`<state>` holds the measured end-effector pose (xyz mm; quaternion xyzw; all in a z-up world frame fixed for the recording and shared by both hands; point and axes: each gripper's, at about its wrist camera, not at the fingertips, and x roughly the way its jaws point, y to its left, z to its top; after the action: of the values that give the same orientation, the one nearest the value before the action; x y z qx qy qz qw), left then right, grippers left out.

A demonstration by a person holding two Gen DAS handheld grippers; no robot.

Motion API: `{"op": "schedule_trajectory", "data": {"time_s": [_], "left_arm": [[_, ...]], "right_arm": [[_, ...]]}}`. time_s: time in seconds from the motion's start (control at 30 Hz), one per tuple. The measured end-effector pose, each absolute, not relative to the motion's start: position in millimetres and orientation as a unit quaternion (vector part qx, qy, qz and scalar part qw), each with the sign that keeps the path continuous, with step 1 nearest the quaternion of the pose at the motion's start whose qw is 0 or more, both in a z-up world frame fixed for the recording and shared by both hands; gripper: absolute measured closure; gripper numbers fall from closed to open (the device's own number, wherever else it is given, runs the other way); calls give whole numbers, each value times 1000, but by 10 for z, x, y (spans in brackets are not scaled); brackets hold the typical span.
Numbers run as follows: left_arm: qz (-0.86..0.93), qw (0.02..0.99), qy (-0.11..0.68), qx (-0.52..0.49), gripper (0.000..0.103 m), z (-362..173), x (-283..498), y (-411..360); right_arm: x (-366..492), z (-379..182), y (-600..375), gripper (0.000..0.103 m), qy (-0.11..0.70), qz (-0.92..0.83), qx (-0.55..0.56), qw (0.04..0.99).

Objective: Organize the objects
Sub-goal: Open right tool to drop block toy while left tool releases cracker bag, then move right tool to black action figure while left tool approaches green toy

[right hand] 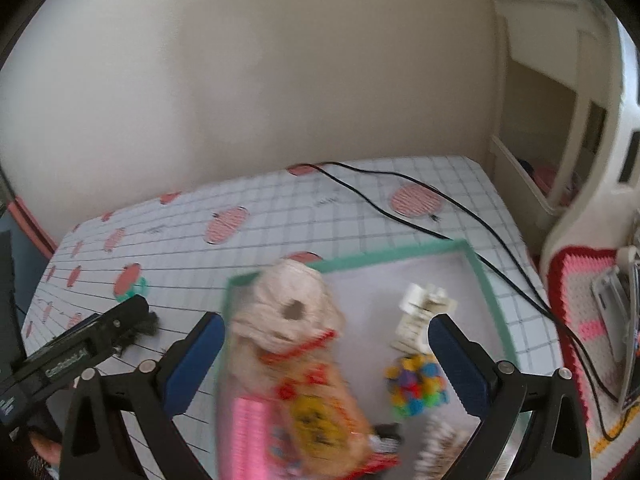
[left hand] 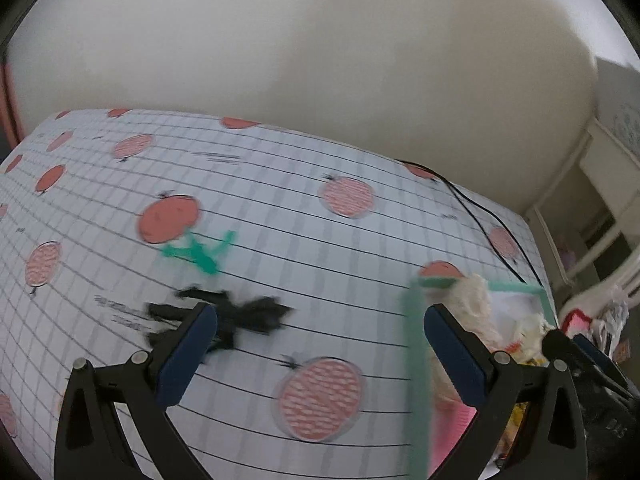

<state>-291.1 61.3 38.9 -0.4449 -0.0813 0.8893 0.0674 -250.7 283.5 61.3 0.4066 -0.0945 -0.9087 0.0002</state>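
We hold both grippers spread wide: the left gripper (left hand: 320,344) near a black tuft (left hand: 240,316), the right gripper (right hand: 326,350) over the tray (right hand: 486,280).

Soft fuzz and smooth plastic under your claws

Your left claw (left hand: 320,344) has matt black plastic arms with blue rubbery pads; the black tuft (left hand: 224,316) and green piece (left hand: 200,252) near the worktop's middle look fuzzy. The worktop cover (left hand: 280,168) looks like smooth printed cloth. By the right edge, the green-rimmed tray (right hand: 486,276) holds a glossy crinkled wrapper (right hand: 316,412) and woolly cream yarn (right hand: 288,304); the crocheted cloth (right hand: 580,320) looks knobbly.
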Motion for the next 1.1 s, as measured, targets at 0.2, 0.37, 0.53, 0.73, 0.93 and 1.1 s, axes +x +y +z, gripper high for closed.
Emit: {"op": "schedule_trajectory", "data": {"time_s": [0.2, 0.37, 0.53, 0.73, 0.93, 1.1], "left_arm": [[889, 30, -106, -444, 0, 399, -3012, 63], [891, 12, -106, -441, 0, 427, -3051, -280], [893, 5, -99, -440, 0, 400, -3078, -558], [886, -6, -110, -450, 0, 289, -3096, -896], [884, -9, -115, -454, 0, 166, -3097, -1157], [882, -5, -123, -456, 0, 127, -3103, -1292]], "right_arm": [[-2604, 651, 2382, 0, -88, -910, 405, 32], [-2680, 583, 1958, 0, -82, -903, 420, 52], [-2775, 416, 1618, 0, -104, -886, 447, 68], [-2875, 189, 1215, 0, -135, -864, 478, 80], [-2955, 16, 941, 0, -143, -849, 503, 75], [-3036, -97, 820, 0, -172, -839, 512, 64]]}}
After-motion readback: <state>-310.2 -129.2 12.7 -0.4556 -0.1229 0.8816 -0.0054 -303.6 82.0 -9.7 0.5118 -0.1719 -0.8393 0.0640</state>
